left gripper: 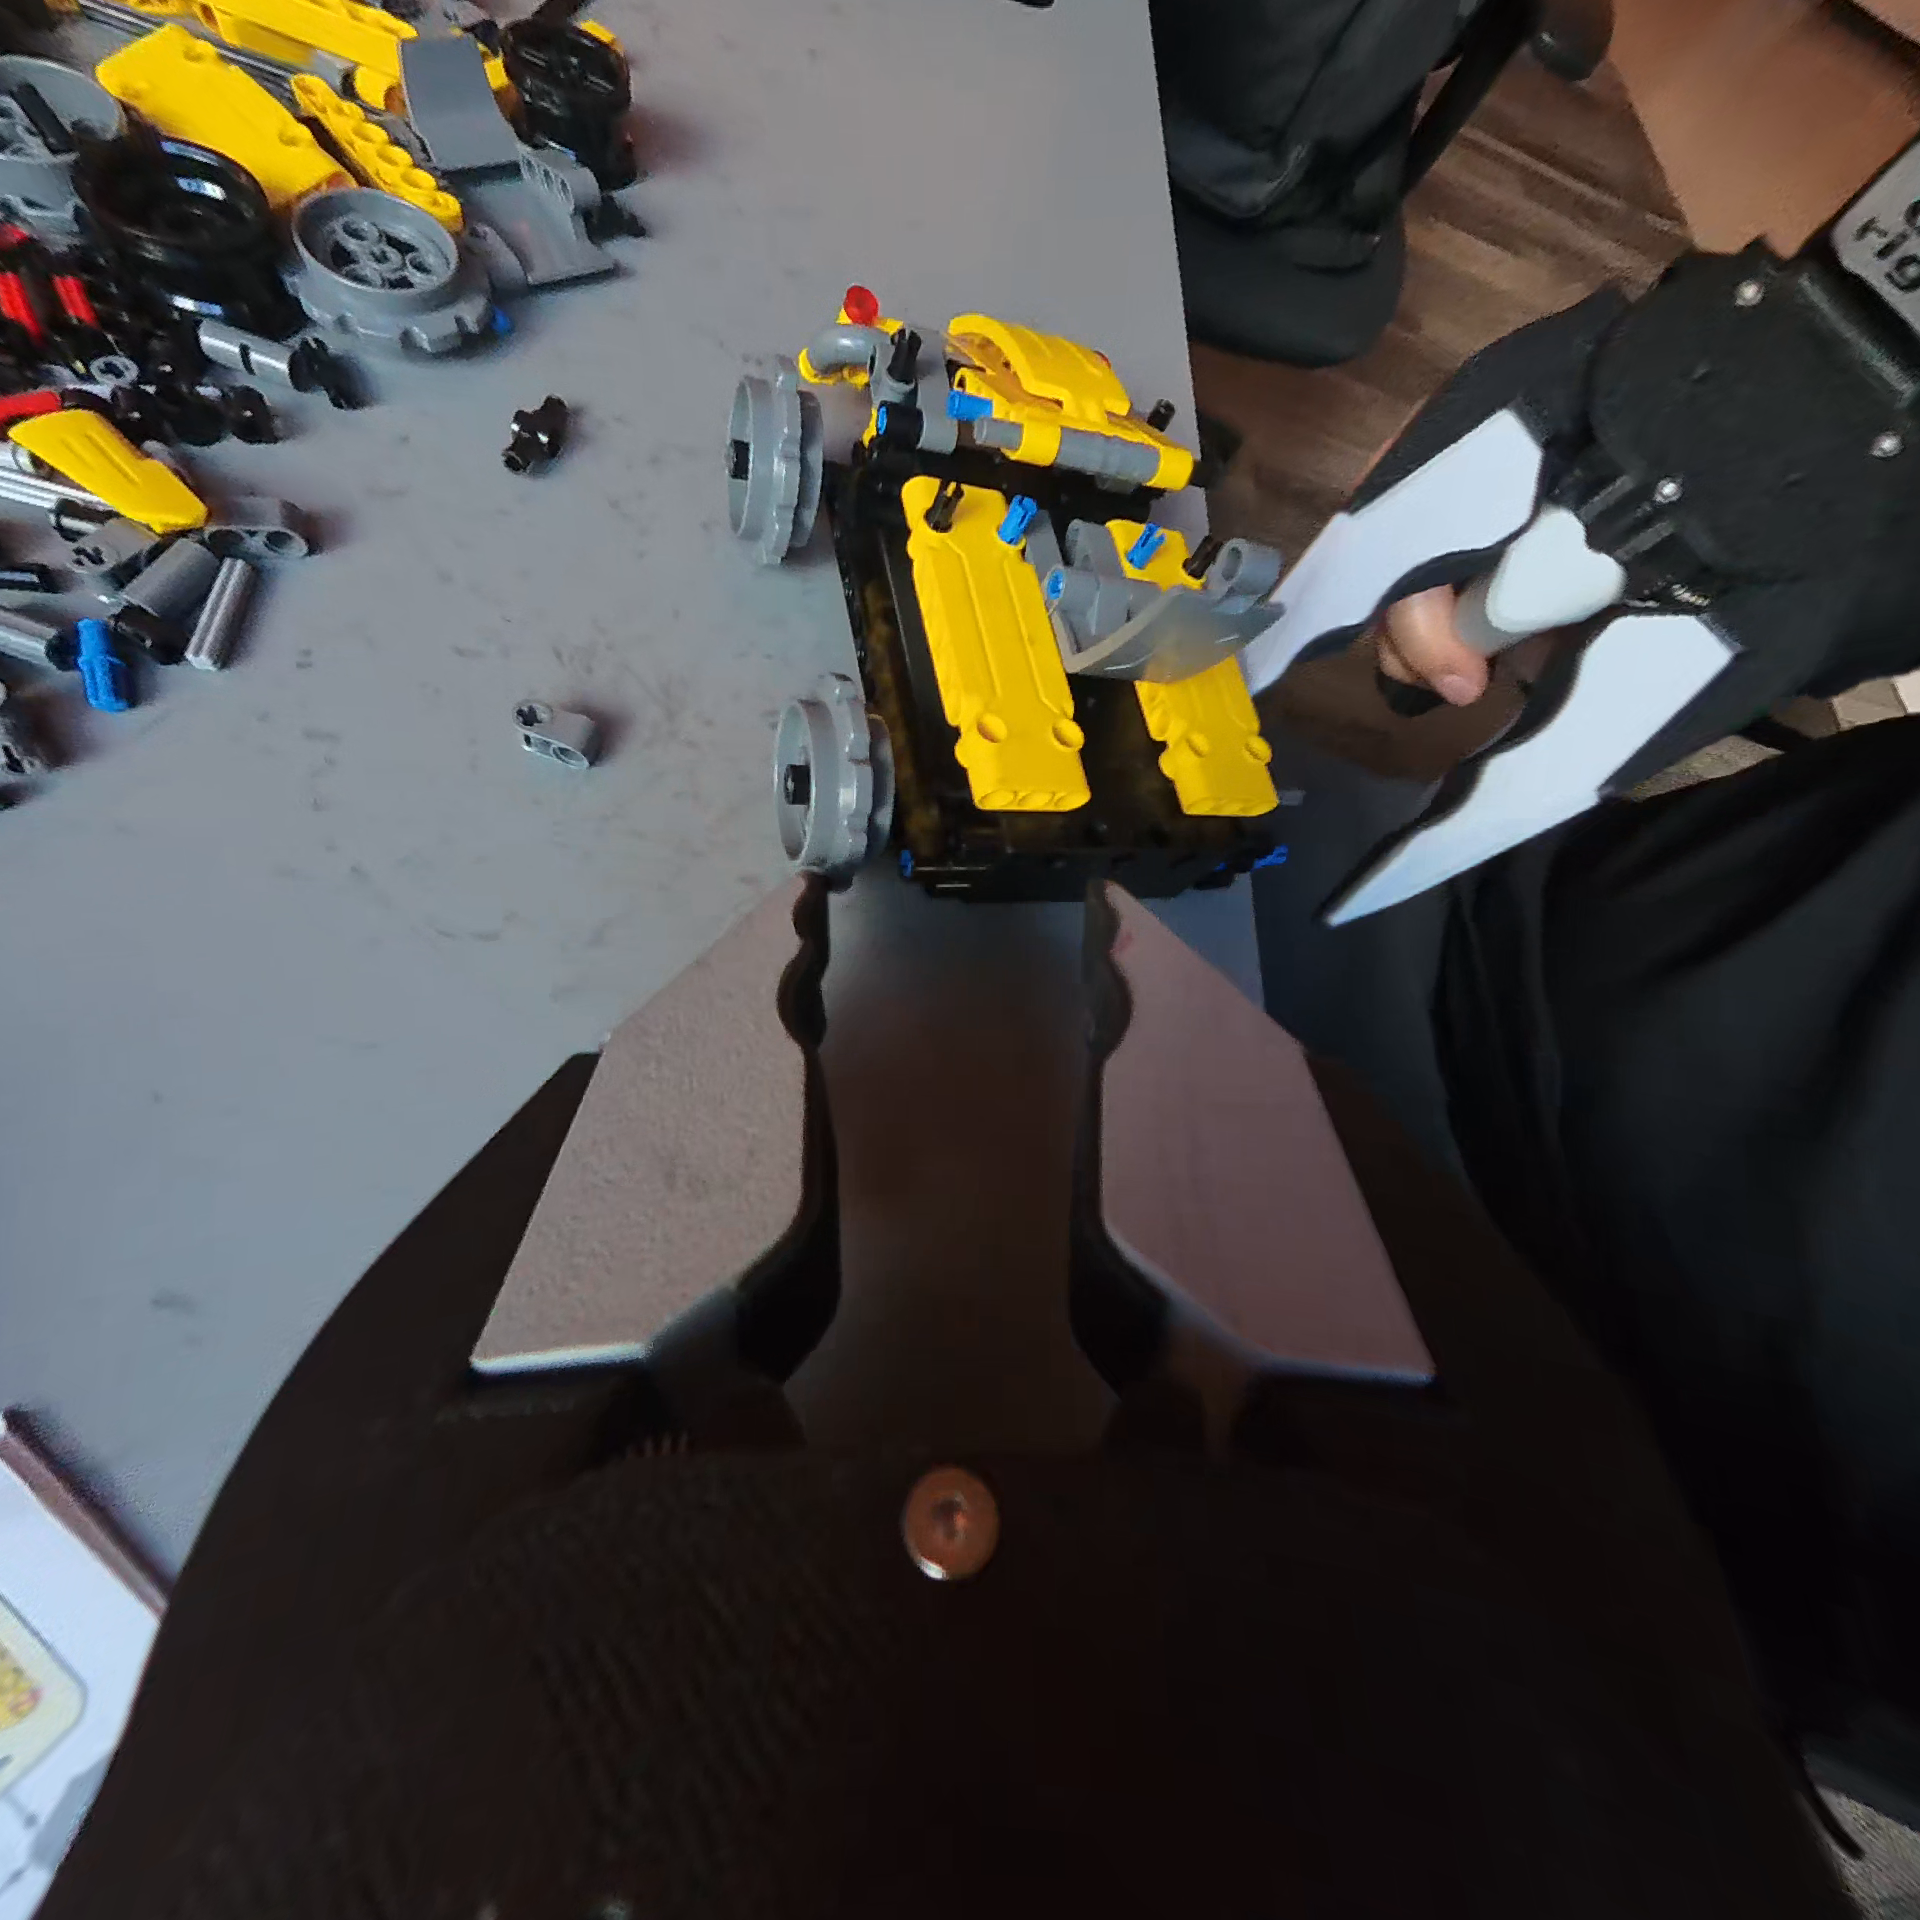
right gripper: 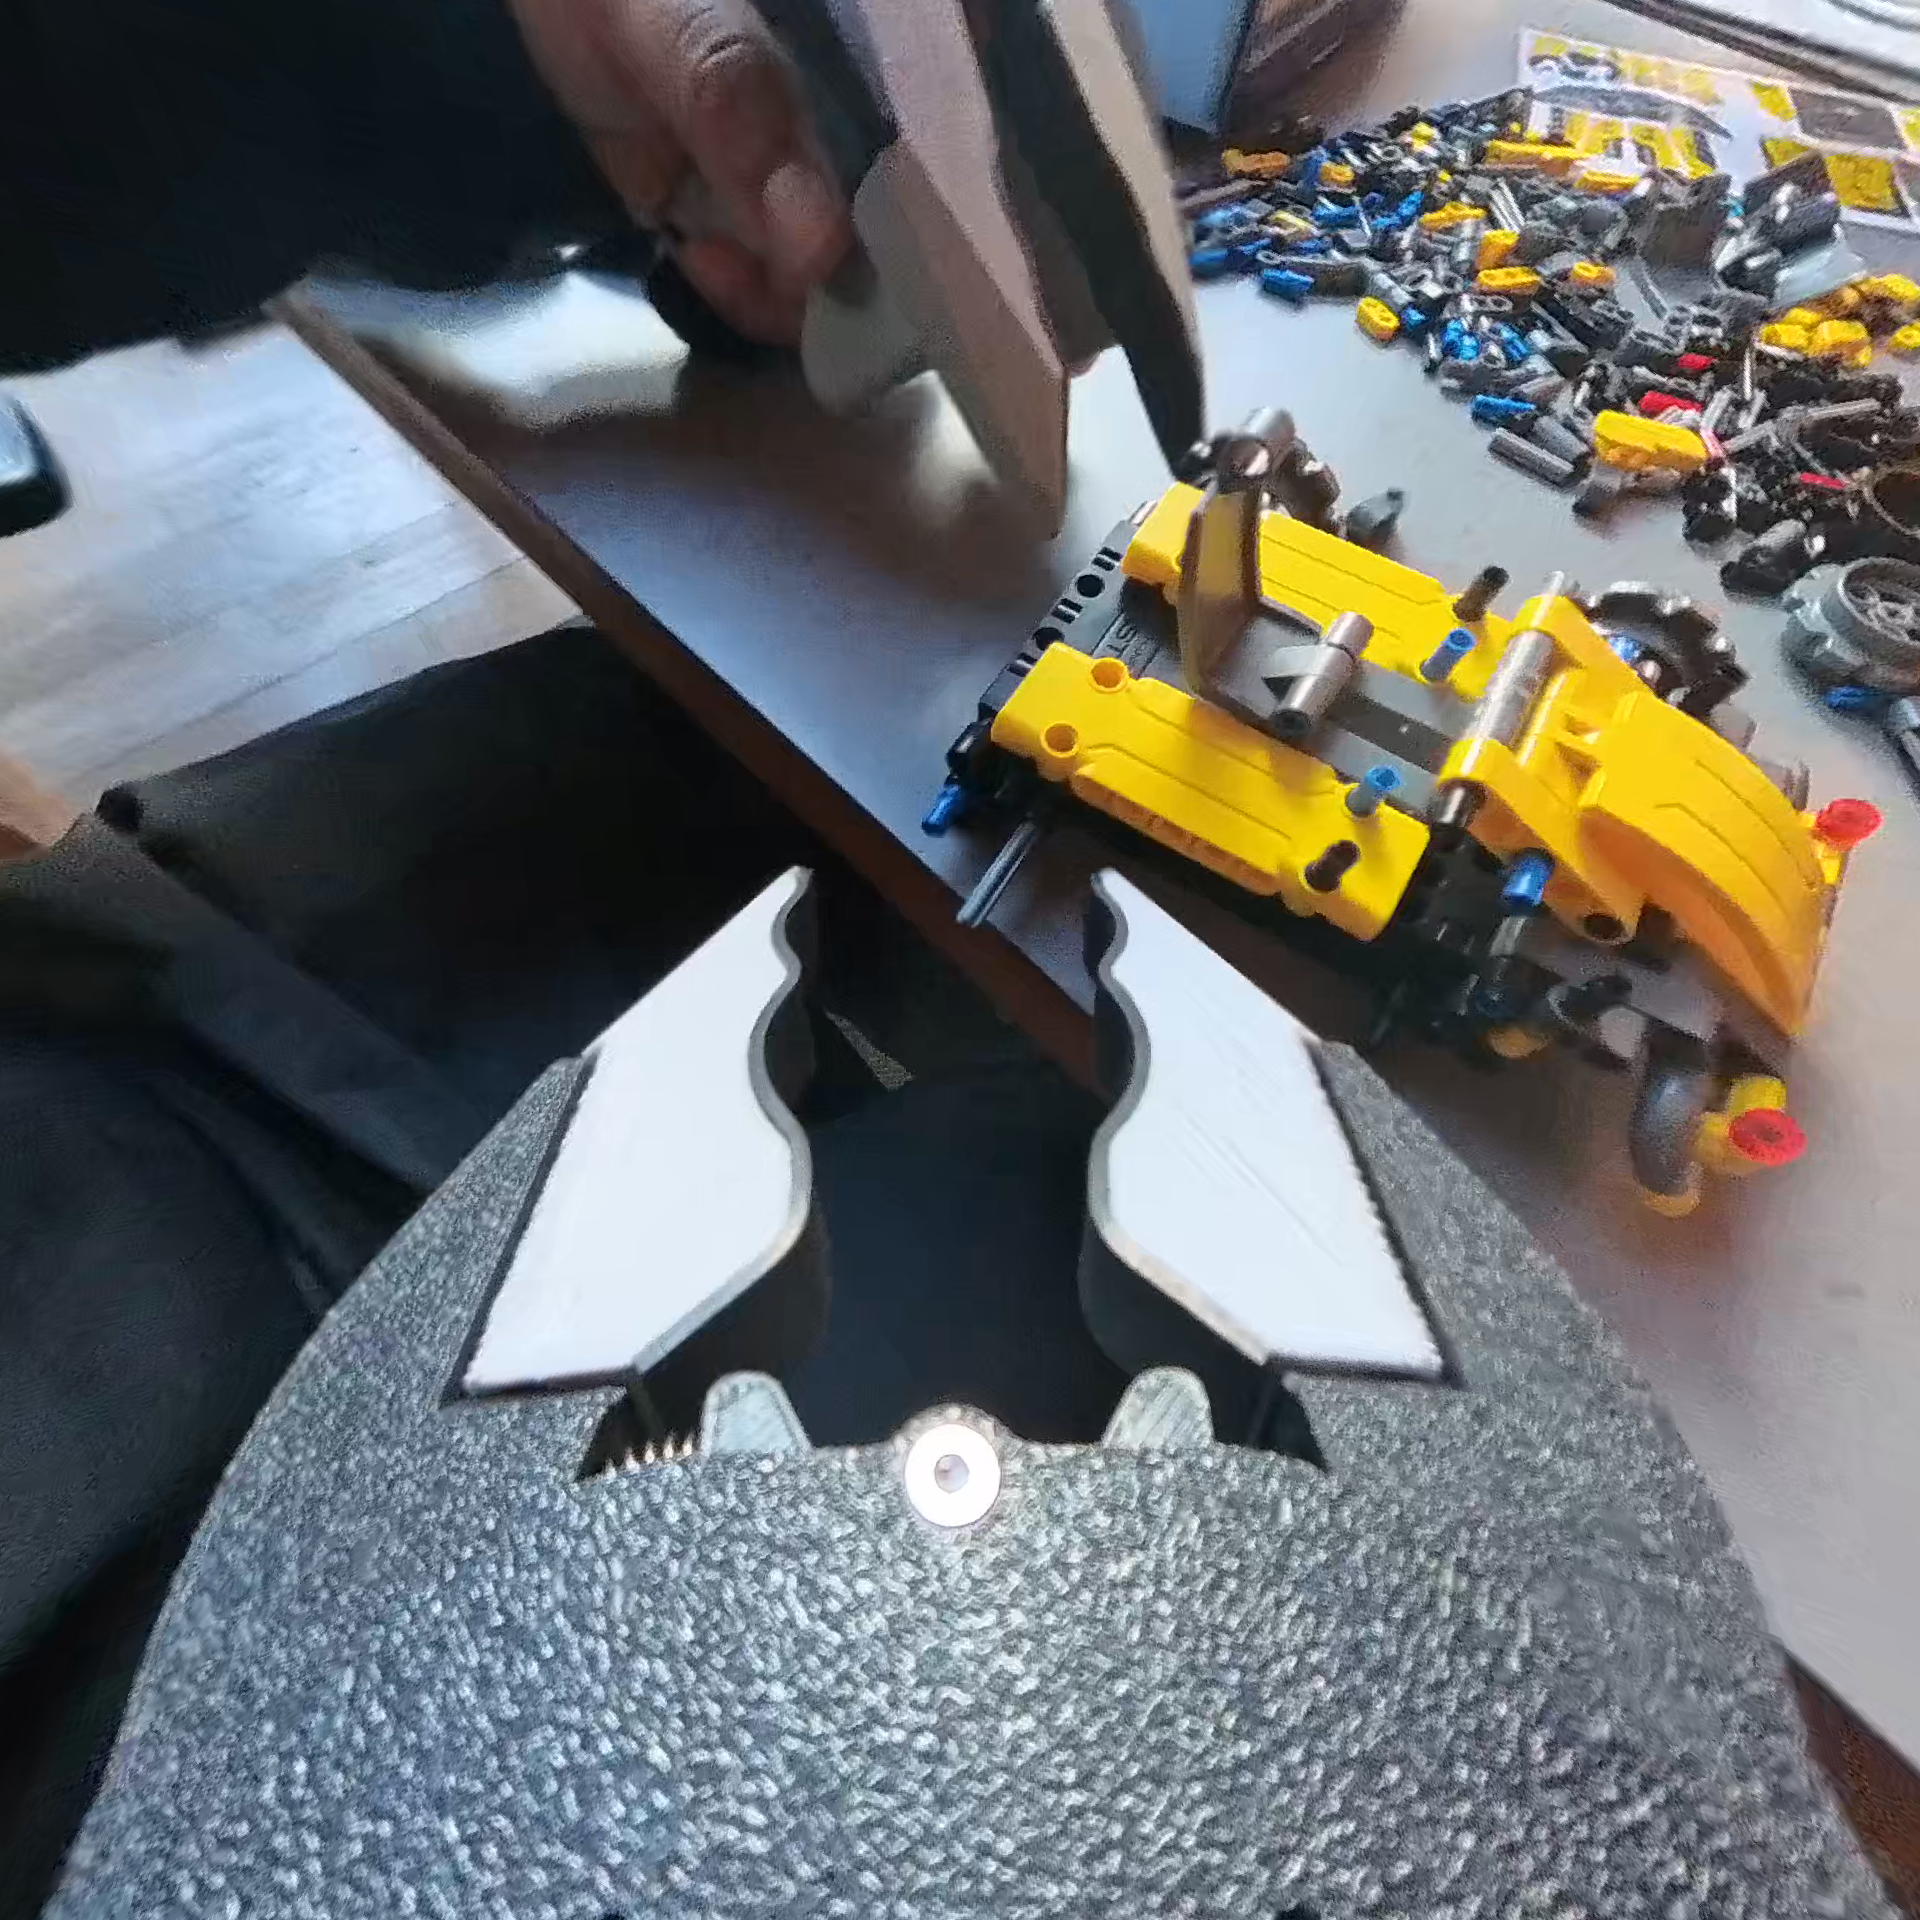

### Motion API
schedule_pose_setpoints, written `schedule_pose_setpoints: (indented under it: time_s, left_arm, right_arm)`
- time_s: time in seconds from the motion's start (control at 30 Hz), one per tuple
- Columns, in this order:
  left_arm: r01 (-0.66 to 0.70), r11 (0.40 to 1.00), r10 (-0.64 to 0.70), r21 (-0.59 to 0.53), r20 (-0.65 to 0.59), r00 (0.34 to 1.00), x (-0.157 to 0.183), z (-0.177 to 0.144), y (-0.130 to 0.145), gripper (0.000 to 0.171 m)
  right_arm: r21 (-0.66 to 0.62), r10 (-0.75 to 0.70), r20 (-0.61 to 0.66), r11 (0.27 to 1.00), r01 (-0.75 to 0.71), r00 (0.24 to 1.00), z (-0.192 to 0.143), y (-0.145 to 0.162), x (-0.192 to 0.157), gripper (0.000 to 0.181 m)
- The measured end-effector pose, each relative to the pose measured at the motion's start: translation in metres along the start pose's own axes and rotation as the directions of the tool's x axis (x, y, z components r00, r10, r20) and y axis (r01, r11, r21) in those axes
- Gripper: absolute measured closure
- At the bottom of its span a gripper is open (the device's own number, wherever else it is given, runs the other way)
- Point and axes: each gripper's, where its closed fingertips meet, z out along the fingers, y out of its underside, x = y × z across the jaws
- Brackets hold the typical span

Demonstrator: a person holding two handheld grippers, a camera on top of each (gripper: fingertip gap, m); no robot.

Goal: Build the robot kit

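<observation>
hand-held gripper (left gripper: 951, 894), grey table (left gripper: 364, 987), perhaps wood floor (right gripper: 260, 499)

L gripper (left gripper: 951, 894): fingers (left gripper: 805, 987) apart, pointing fwd, tips dark in shadow; nothing clamped between them. R gripper (right gripper: 951, 904): fingers (right gripper: 1216, 1143) spread wide, pale faces up, gap empty. In left wrist view, R gripper (left gripper: 1309, 790) sits off to the right, tilted, fingers open, a hand (left gripper: 1429, 644) wrapped on its handle. In right wrist view, L gripper is blurred at top, a hand (right gripper: 707, 166) gripping it.
</observation>
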Motion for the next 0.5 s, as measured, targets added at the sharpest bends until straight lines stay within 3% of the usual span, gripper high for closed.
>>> schedule_pose_setpoints:
  time_s: [0.1,0.2,0.33,0.43,0.5]
  left_arm:
    - [-0.013,1.000,0.013,0.001,0.030,0.999,0.007,0.004,0.000,0.119]
    - [-0.027,1.000,0.026,0.002,0.077,0.997,0.009,0.007,0.001,0.116]
    - [-0.064,0.998,0.062,0.014,0.139,0.988,0.010,0.006,-0.001,0.126]
    - [-0.183,0.980,0.144,0.073,0.367,0.919,-0.002,-0.008,-0.013,0.103]
    - [-0.340,0.940,0.284,0.029,0.486,0.826,0.003,-0.013,-0.015,0.103]
  right_arm:
    - [0.018,0.035,-0.033,0.999,-0.035,0.999,0.008,0.002,0.006,0.128]
    - [0.041,0.043,-0.053,0.998,-0.041,0.998,0.009,-0.001,0.005,0.138]
    - [0.050,0.014,-0.112,0.999,-0.008,0.994,0.006,0.000,0.009,0.152]
    - [0.071,0.063,-0.088,0.996,-0.057,0.994,0.002,0.000,0.011,0.153]
    - [0.079,0.091,-0.075,0.993,-0.085,0.993,0.001,0.001,0.013,0.153]
